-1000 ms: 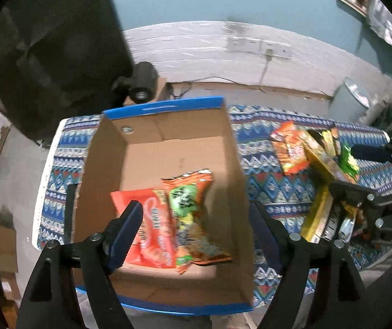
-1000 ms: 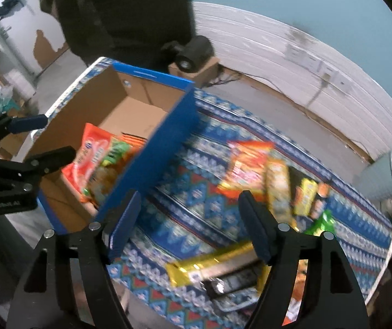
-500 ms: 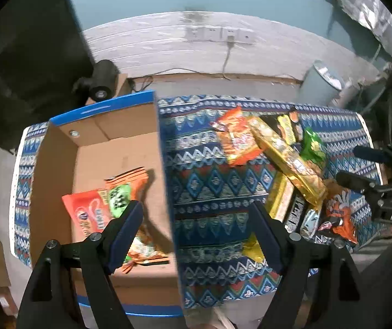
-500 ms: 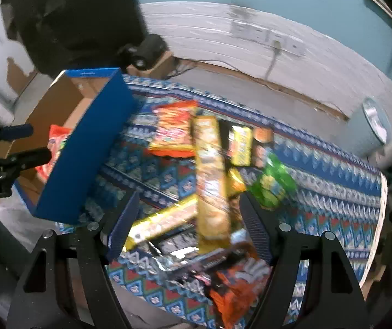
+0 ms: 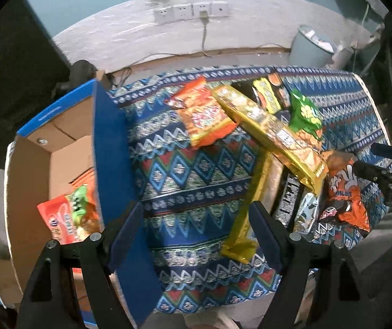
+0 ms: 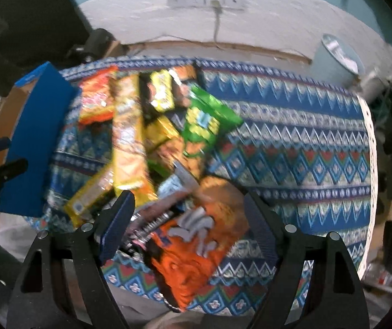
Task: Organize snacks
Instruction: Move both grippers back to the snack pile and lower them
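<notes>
A blue-sided cardboard box (image 5: 110,148) stands at the table's left end; it also shows in the right wrist view (image 6: 35,139). Inside lie a red-orange snack bag (image 5: 58,219) and a green-labelled one (image 5: 79,203). A pile of snacks lies right of it: an orange bag (image 5: 206,115), a long gold pack (image 5: 270,131), a green bag (image 5: 305,115), a second gold pack (image 5: 250,208) and an orange claw-print bag (image 6: 196,246). My left gripper (image 5: 196,233) is open and empty above the patterned cloth. My right gripper (image 6: 190,227) is open and empty over the orange claw-print bag.
The table wears a blue patterned cloth (image 6: 292,148). A pale bin (image 5: 313,46) and wall sockets (image 5: 190,13) are behind it. A dark camera (image 6: 97,44) sits on a small box at the back left. The right gripper shows at the right edge of the left wrist view (image 5: 388,170).
Both grippers have swung right, away from the box and toward the snack pile. The right gripper now hangs over the orange claw-print bag. Both stay open and empty.
</notes>
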Available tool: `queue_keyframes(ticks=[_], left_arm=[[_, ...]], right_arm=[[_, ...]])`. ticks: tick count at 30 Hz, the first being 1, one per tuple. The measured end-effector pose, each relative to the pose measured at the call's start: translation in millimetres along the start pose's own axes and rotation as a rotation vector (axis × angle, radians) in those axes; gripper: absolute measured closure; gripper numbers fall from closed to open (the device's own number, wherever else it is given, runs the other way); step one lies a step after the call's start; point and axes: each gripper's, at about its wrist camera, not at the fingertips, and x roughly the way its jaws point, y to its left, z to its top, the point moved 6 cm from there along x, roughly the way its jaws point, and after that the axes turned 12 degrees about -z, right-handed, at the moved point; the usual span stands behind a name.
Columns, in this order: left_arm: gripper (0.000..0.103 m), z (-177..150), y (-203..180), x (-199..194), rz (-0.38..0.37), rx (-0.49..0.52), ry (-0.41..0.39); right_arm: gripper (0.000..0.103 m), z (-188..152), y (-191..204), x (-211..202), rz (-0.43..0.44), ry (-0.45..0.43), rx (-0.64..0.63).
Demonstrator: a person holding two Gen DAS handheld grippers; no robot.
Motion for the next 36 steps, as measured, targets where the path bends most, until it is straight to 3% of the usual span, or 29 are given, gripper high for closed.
queue_keyframes(ticks=[11,21,26,36], left_arm=[[0.022,-0.8,-27.2,36.2,-0.047,0.009,0.074],[0.022,-2.8,-30.5,58.0,-0.065,-0.024,0.129],[0.022,3.6,-36.1,60.1,-0.076,-0.028,0.129],[0.022,24.4,-41.6,62.9,-0.159,-0.138,0.117]], right_arm=[[0.022,-29.2,-13.6,36.9,-0.030,0.094,0.082],[0.021,-47.8,-29.4,59.1,-0.057,0.155,0.072],[0.021,-51.4,-59.6,61.0,-0.118,0.152,0.101],[0.021,-52.9,-75.8,52.3,-0.070,0.119,0.114]])
